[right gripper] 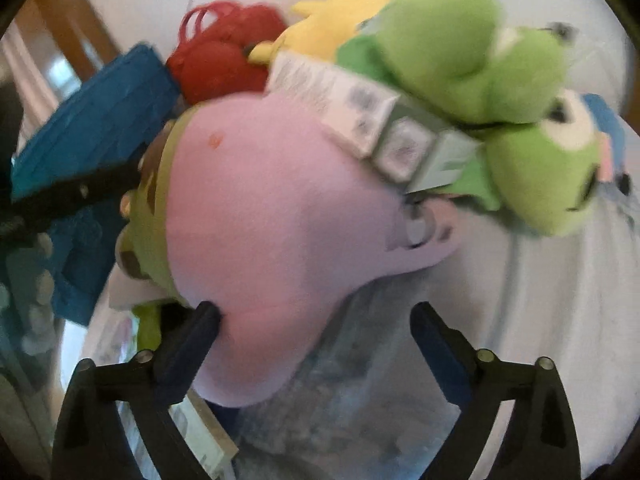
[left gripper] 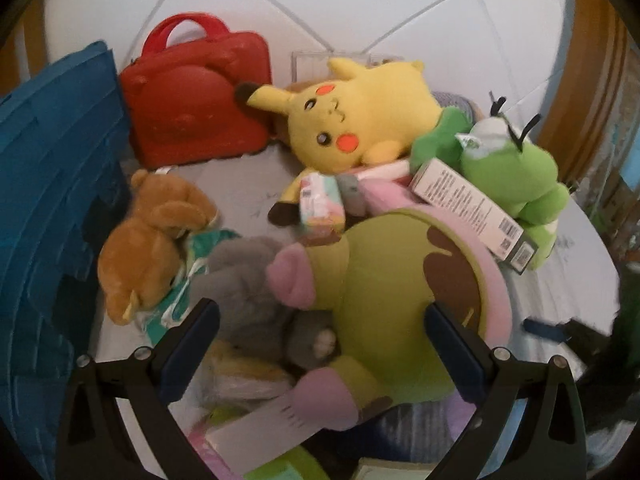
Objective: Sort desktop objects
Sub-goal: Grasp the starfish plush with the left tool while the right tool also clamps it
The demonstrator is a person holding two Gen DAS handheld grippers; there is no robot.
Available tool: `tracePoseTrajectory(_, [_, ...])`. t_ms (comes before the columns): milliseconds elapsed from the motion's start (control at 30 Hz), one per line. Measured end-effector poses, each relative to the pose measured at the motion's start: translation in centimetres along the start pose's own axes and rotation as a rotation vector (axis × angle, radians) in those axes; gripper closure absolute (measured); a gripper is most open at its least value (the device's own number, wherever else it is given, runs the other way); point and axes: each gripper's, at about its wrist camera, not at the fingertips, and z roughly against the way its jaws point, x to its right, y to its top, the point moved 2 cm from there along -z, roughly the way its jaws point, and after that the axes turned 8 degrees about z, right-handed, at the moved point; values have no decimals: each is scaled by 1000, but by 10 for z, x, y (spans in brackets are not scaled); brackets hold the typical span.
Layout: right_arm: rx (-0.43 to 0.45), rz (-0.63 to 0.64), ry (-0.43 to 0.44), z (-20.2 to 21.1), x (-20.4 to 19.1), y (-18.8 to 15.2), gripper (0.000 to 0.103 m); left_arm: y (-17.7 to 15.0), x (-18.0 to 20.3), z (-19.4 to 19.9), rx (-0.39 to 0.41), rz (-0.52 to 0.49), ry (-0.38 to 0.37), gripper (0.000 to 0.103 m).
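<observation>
A pile of toys lies on a white table (left gripper: pixel 240 188). A big green-and-pink plush (left gripper: pixel 392 280) lies between the fingers of my open left gripper (left gripper: pixel 320 344), near the right pad. Its pink side (right gripper: pixel 280 220) fills the right wrist view, touching the left pad of my open right gripper (right gripper: pixel 316 340). A yellow Pikachu plush (left gripper: pixel 360 116), a green frog plush (left gripper: pixel 516 172) and a long white box (left gripper: pixel 472 208) lie behind it. A brown bear plush (left gripper: pixel 152 240) and a grey plush (left gripper: pixel 248 280) lie at left.
A blue folded crate (left gripper: pixel 52 200) stands at the left and a red case (left gripper: pixel 196 96) at the back. Small packets (left gripper: pixel 320 204) and a paper box (left gripper: pixel 256 436) lie among the toys. A clear bag (right gripper: pixel 352 400) lies under my right gripper.
</observation>
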Motion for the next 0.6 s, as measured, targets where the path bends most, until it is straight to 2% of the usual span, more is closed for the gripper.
tracePoseTrajectory(67, [8,-10,-12,7,6,0,36,-9,5,6,5,-6,-30,0])
tracePoseTrajectory(133, [6,-16,16,11,11,-1,37,-18,11,9,7,-27,-44,0])
tracePoseTrajectory(233, [-5,0,96,8,2,-3,37,-29,21,-1,-7,-107,20,0])
tracePoseTrajectory(300, [-14,1,134,2,-7,-5,33,-32,23,-14,-12,-130,36,0])
tracePoseTrajectory(333, [-26,4,138,-3,-12,-6,26,-31,22,-16,-4,-120,11,0])
tracePoseTrajectory(367, [-37,5,142,-11,-18,-7,12,-29,21,-18,8,-117,-9,0])
tracePoseTrajectory(400, [-46,6,148,-19,-24,-9,6,-26,22,-19,24,-119,-26,0])
tracePoseTrajectory(433, [-49,7,141,-26,-29,-11,2,-24,23,-20,30,-126,-39,0])
tracePoseTrajectory(500, [-47,13,113,-35,-35,-15,2,-23,27,-20,33,-149,-68,0])
tracePoseTrajectory(533, [-41,7,92,-38,-36,-15,4,-22,29,-19,36,-161,-83,0])
tracePoseTrajectory(567, [-30,-4,66,-38,-34,-15,22,-22,32,-19,39,-173,-98,0])
tracePoseTrajectory(600, [-27,-20,72,-39,-32,-14,33,-22,36,-19,37,-190,-109,0])
